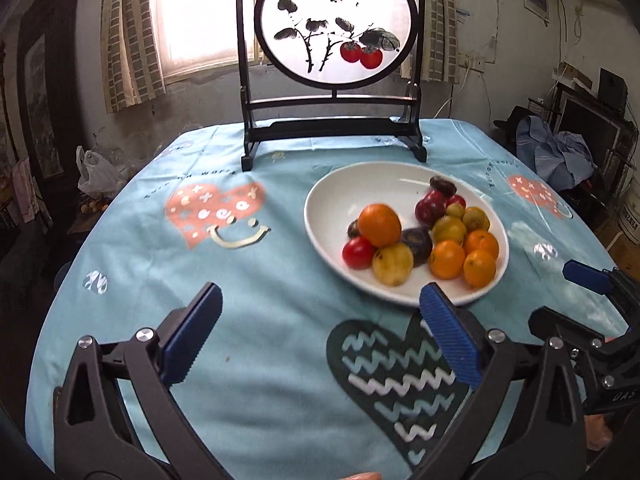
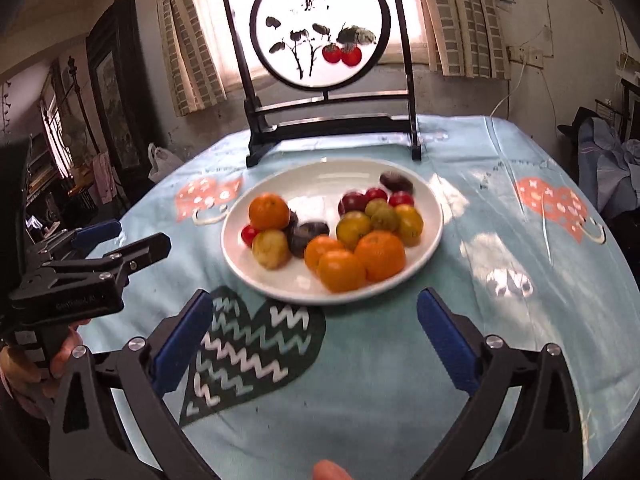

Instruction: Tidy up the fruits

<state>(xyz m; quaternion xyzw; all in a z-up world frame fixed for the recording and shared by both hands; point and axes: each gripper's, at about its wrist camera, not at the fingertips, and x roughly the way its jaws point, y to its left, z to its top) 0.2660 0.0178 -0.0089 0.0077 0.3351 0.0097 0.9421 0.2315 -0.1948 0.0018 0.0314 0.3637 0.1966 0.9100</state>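
Note:
A white oval plate (image 1: 332, 204) (image 2: 320, 178) on the blue tablecloth holds several fruits in two clusters. The left cluster has an orange (image 1: 379, 225) (image 2: 269, 211), a red tomato (image 1: 358, 253), a yellow fruit (image 1: 393, 264) and dark fruits. The right cluster has oranges (image 2: 379, 255), yellow-green fruits (image 2: 353, 229) and red plums (image 2: 353, 201). My left gripper (image 1: 320, 300) is open and empty, just in front of the plate. My right gripper (image 2: 314, 306) is open and empty at the plate's near rim. The left gripper also shows at the left of the right wrist view (image 2: 124, 240).
A black-framed round screen (image 1: 334, 20) painted with persimmons stands on the table behind the plate. The tablecloth (image 1: 240, 280) has heart patterns. A white bag (image 1: 96, 172), furniture and clothes lie beyond the table edges.

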